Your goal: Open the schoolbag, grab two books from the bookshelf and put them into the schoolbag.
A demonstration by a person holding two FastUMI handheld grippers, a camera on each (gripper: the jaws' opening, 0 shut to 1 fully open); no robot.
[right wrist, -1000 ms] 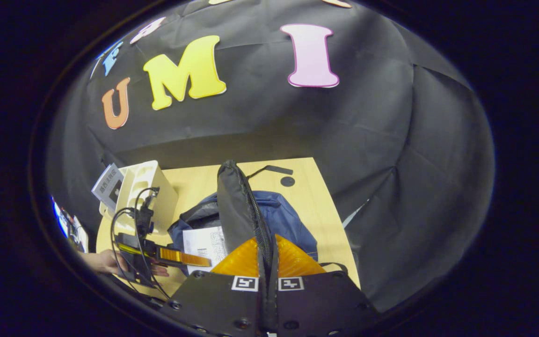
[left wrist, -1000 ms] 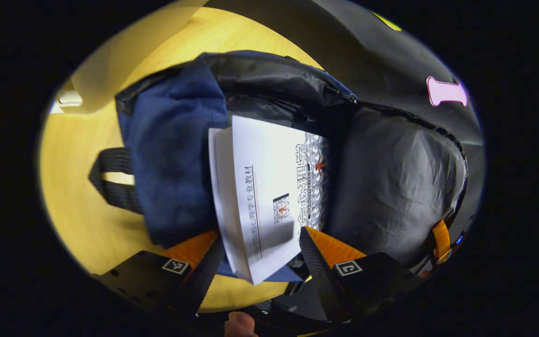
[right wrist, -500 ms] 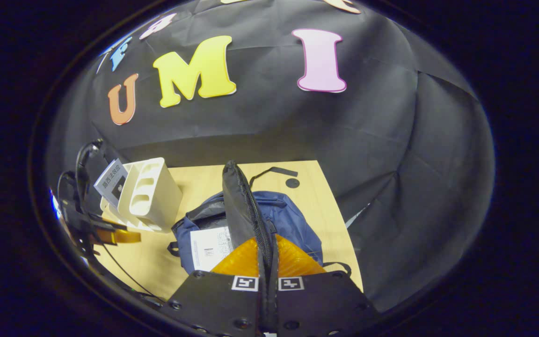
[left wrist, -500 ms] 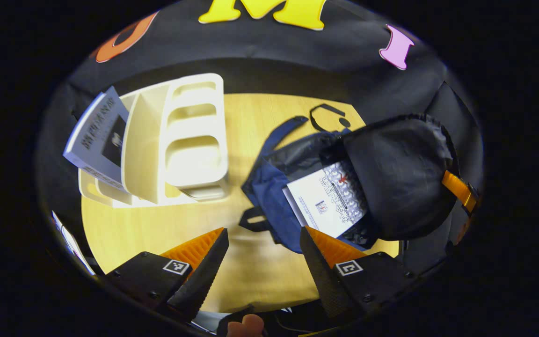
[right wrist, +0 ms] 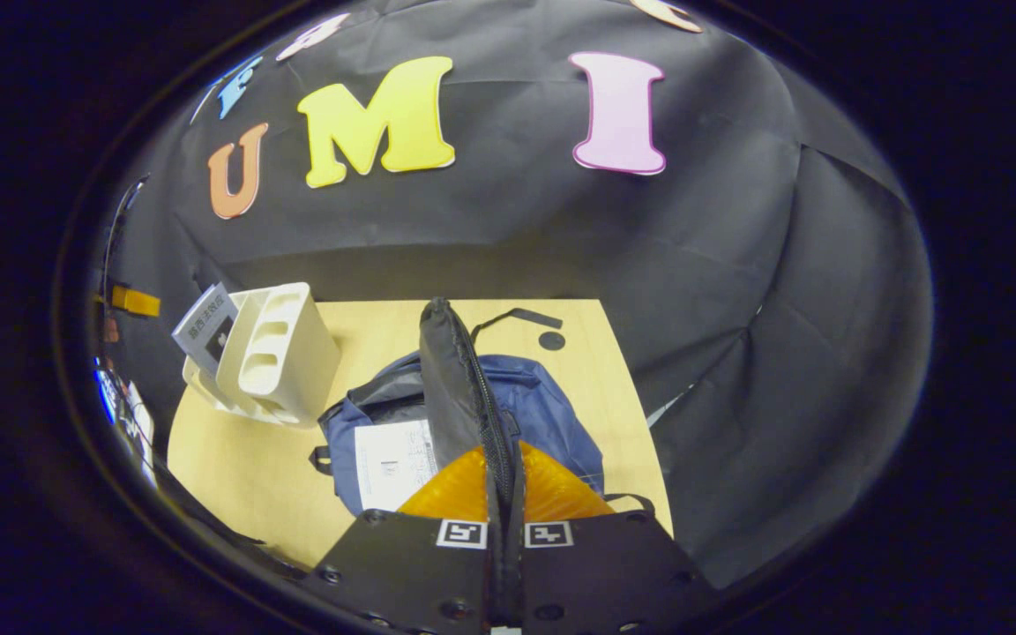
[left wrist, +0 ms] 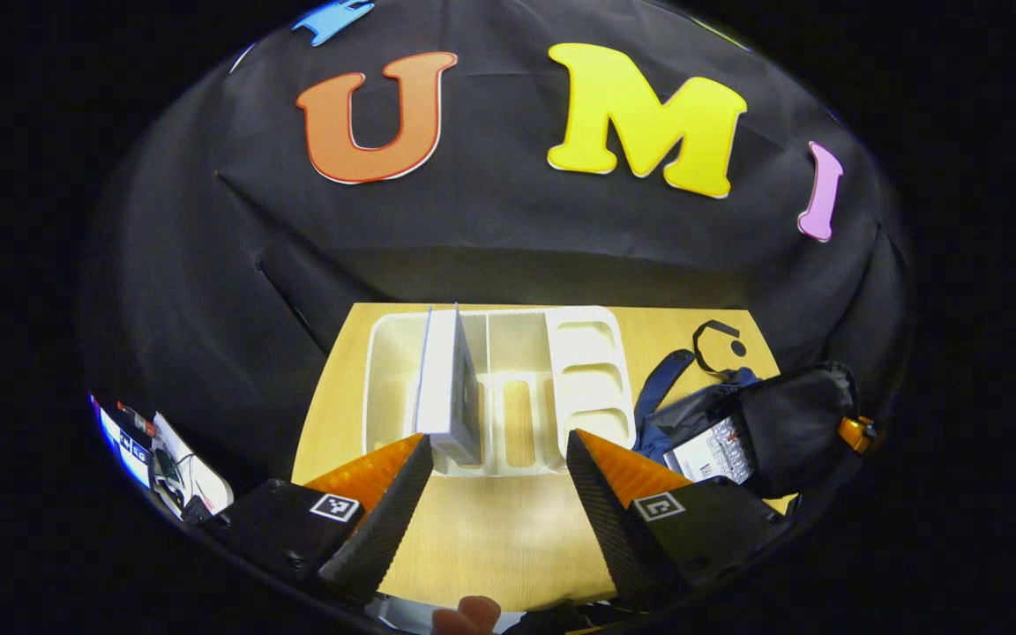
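The left gripper point(left wrist: 497, 481) is hovering with its jaws wide and nothing between them, facing the cream bookshelf point(left wrist: 495, 388) on the worktop point(left wrist: 490, 538). One grey-white book point(left wrist: 446, 388) is standing upright in a slot toward the left end of the bookshelf. Judging by the white book point(right wrist: 395, 463) already lying in the mouth of the schoolbag point(right wrist: 534, 410), the step in hand looks like fetching the second book.

To do it well, the left gripper should probably line its open jaws up with the near upright edge of the book, one finger on each cover, and go in deep enough to catch the whole block of pages and not only a cover. The slot walls of the bookshelf sit close beside the book, so a finger could snag on a divider. Lifting straight up and out of the bookshelf would likely keep the light plastic shelf from tipping or sliding.

The right gripper point(right wrist: 505, 494) is pinching the black flap point(right wrist: 453, 388) of the schoolbag, its jaws narrowed on the zip edge, and is holding the flap upright so the opening is gaping toward the bookshelf. The schoolbag is navy with a black lining and is lying flat just to the right of the bookshelf, with its straps trailing toward the booth's wall.
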